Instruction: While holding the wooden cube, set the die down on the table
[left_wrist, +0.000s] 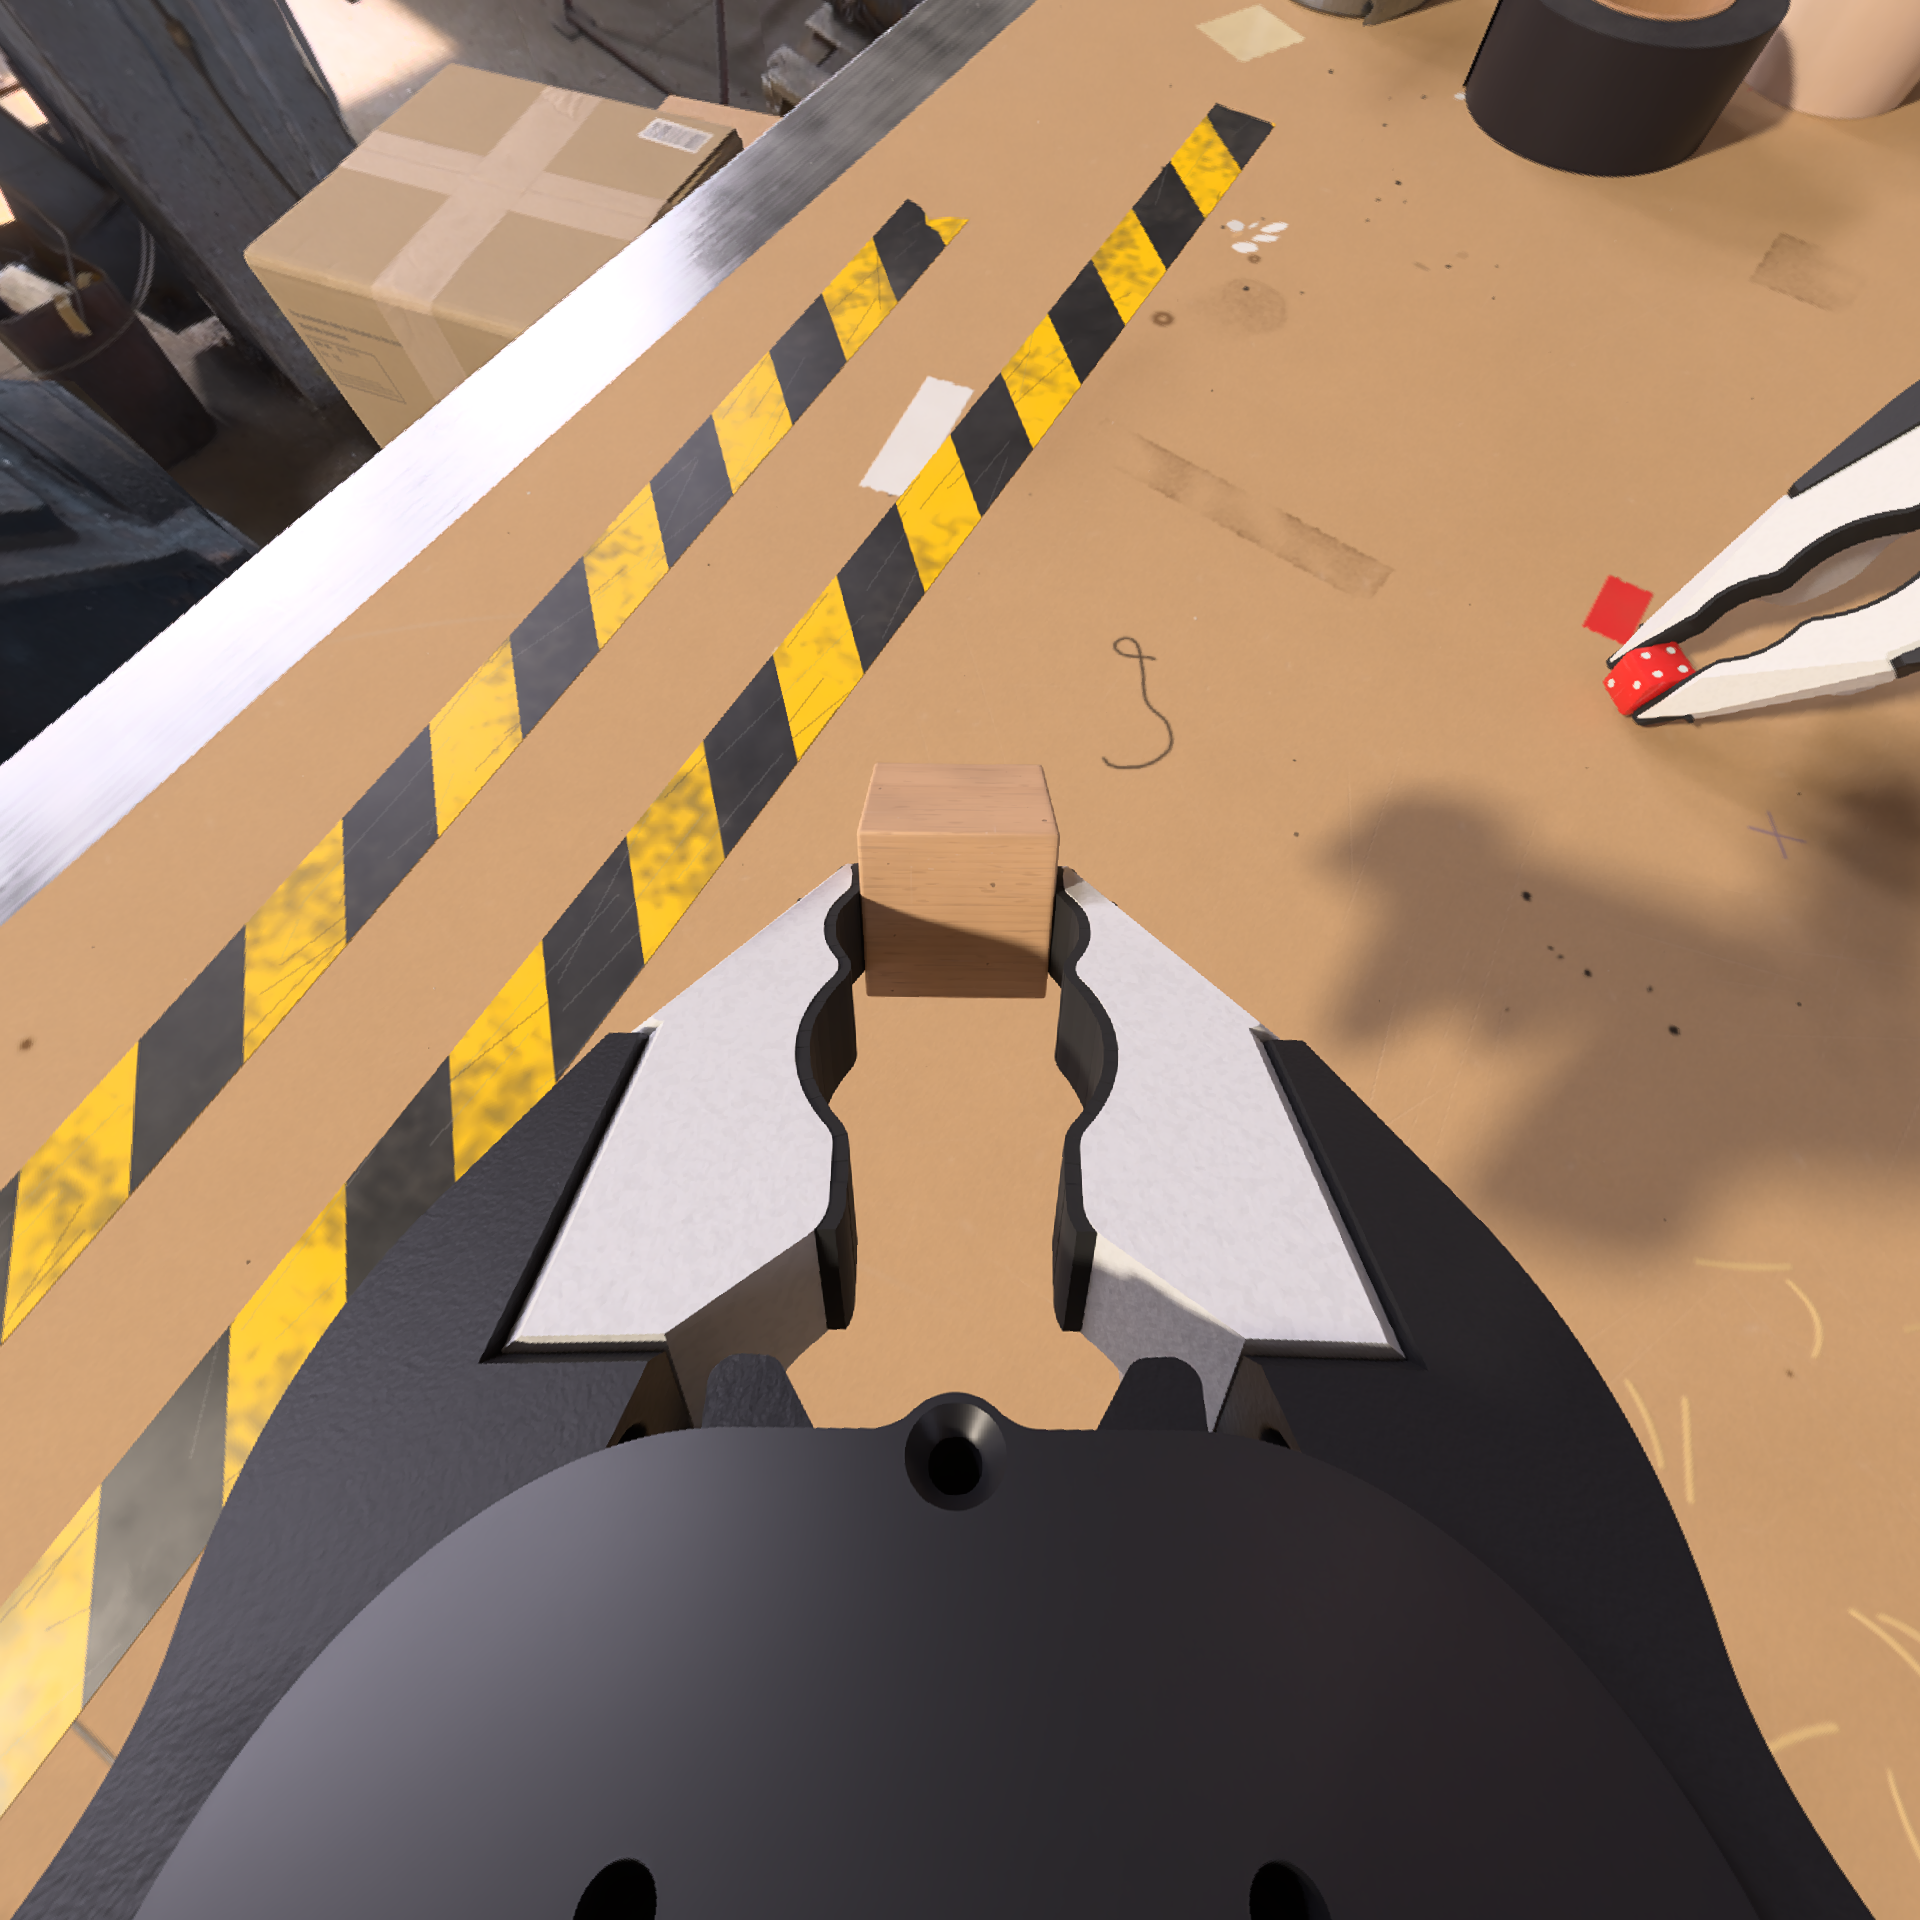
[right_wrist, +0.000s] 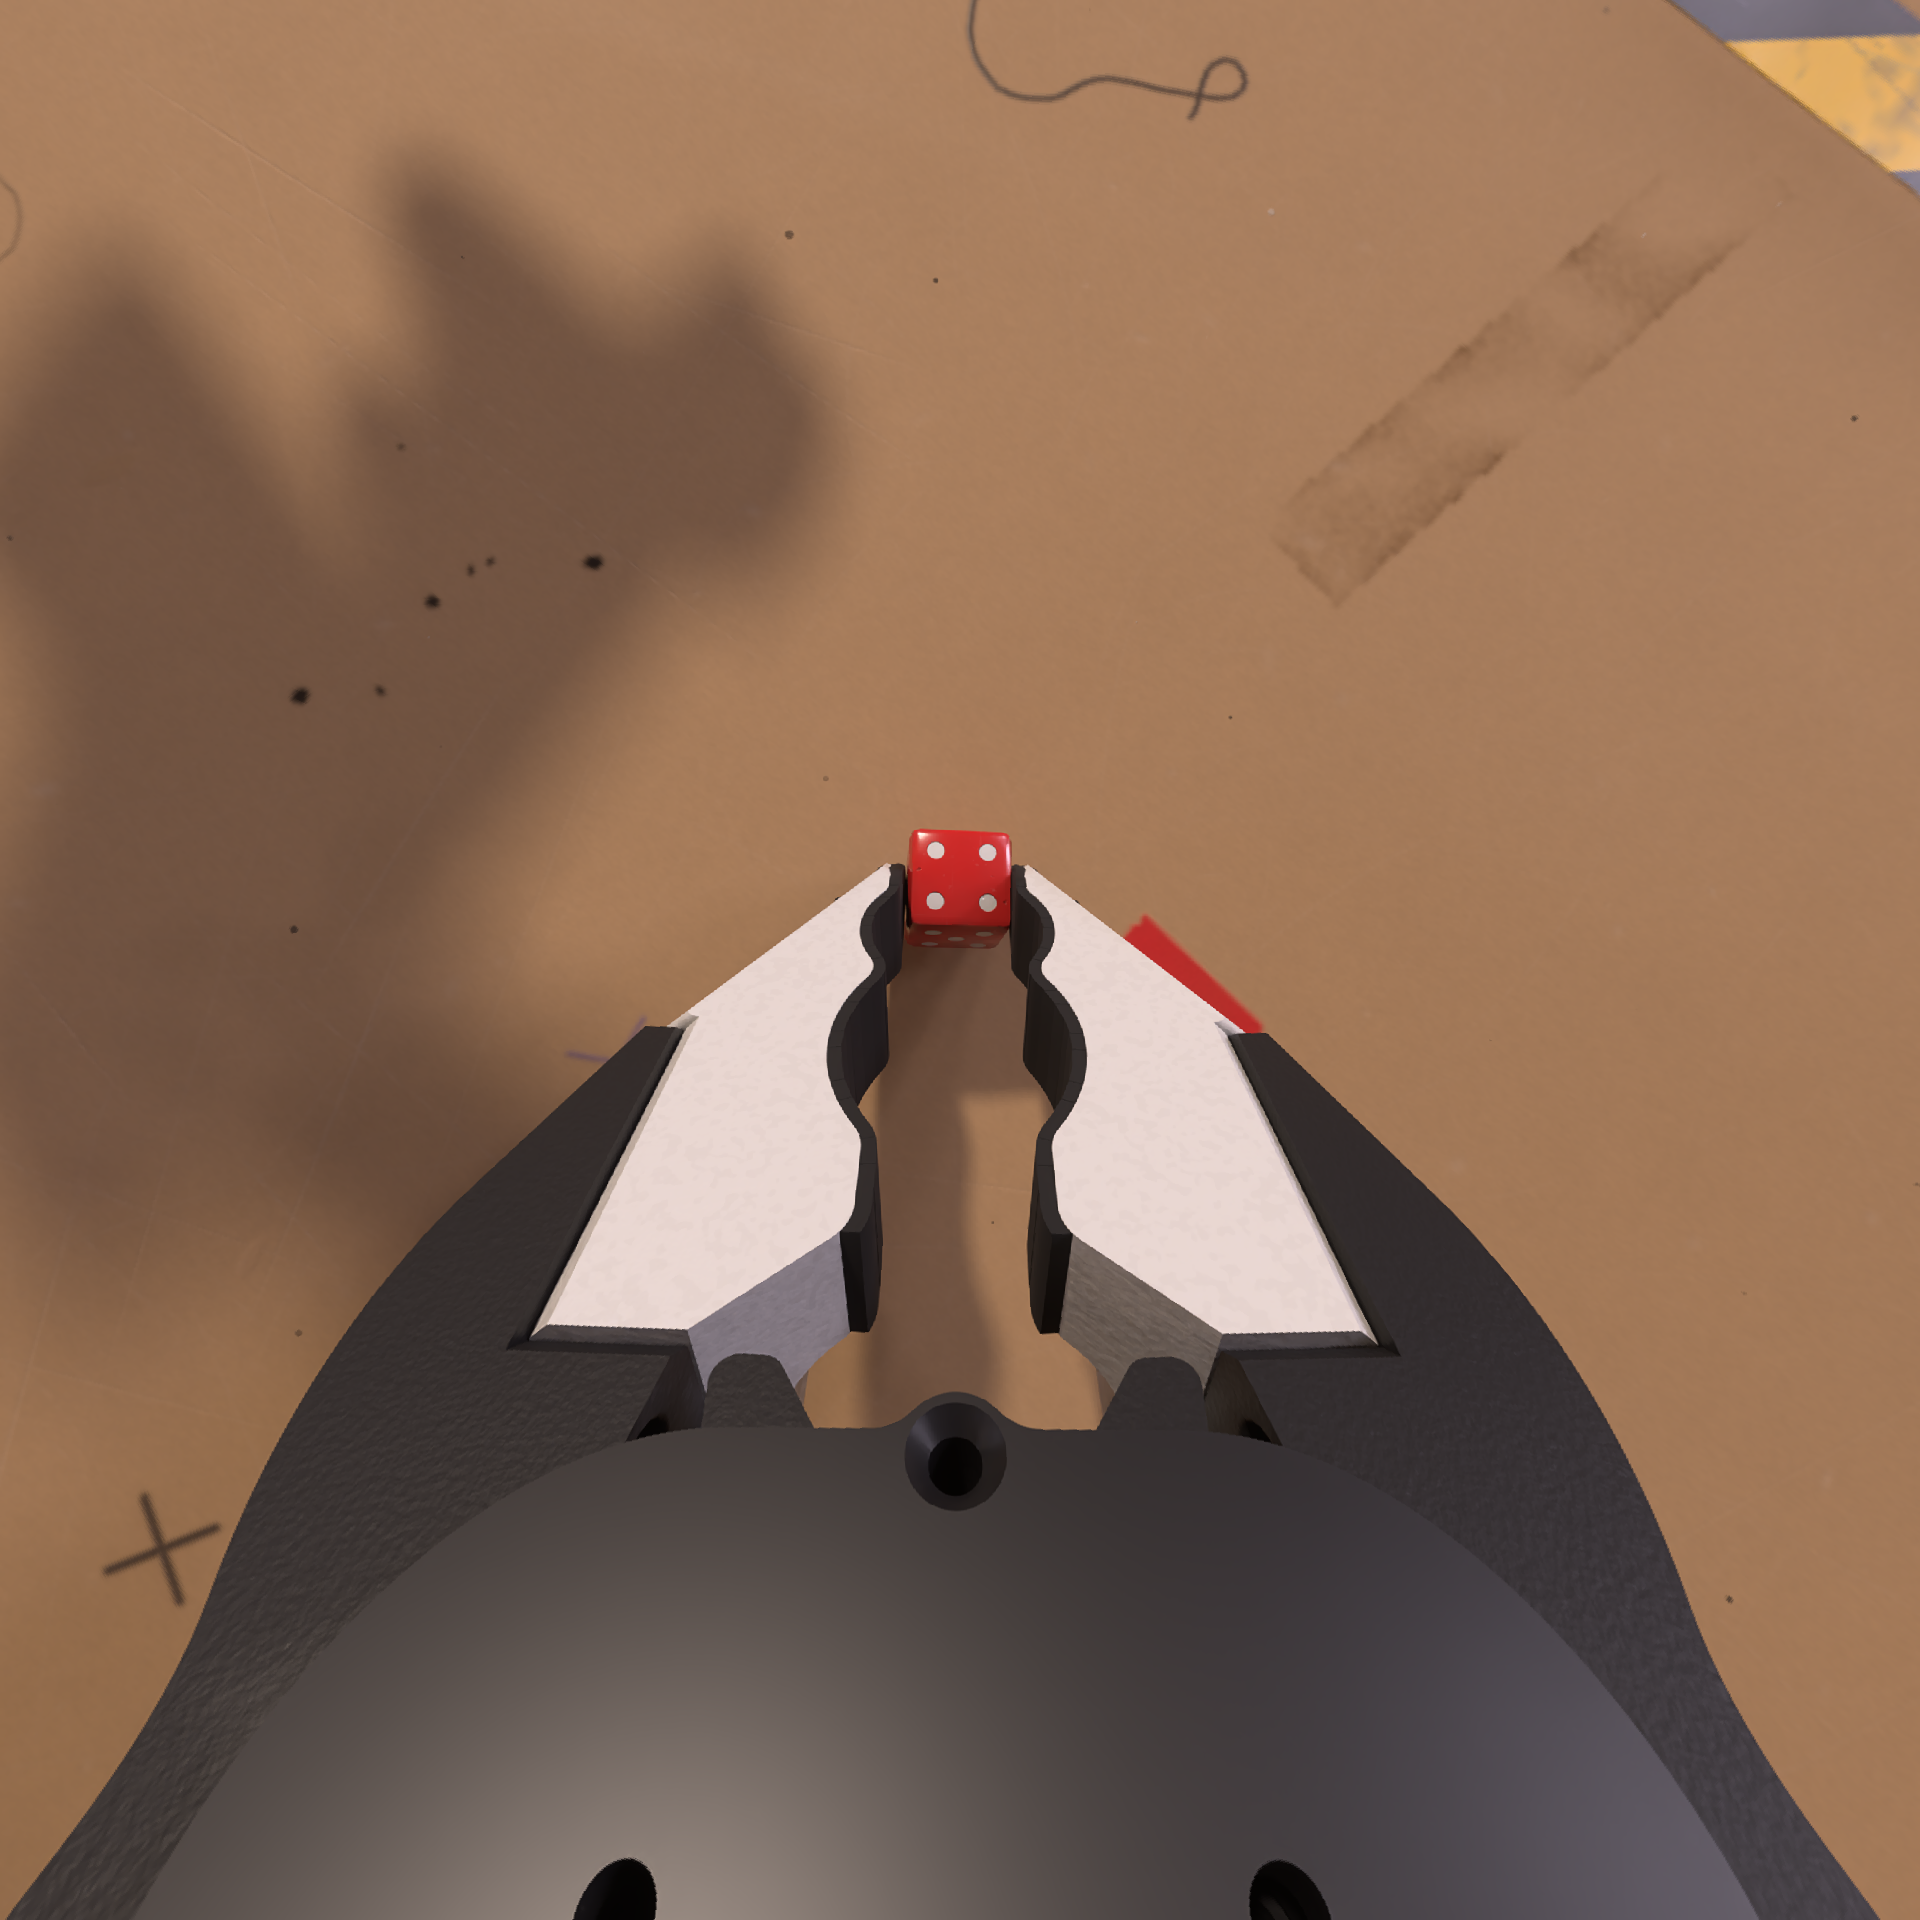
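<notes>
My left gripper (left_wrist: 957, 896) is shut on a light wooden cube (left_wrist: 956, 873), held between its fingertips above the brown table (left_wrist: 1351, 935). My right gripper (right_wrist: 957, 891) is shut on a small red die with white pips (right_wrist: 958, 875), held at its fingertips just over the table. In the left wrist view the right gripper (left_wrist: 1652, 688) shows at the right edge, still holding the die (left_wrist: 1645, 675) low over the tabletop. Whether the die touches the table I cannot tell.
Two yellow-and-black hazard tape strips (left_wrist: 831, 665) run along the table's left side beside a metal edge rail (left_wrist: 416, 499). A small red patch (left_wrist: 1617, 606) lies by the die. A black cylinder (left_wrist: 1610, 83) stands far right. A cardboard box (left_wrist: 468, 239) sits beyond the table.
</notes>
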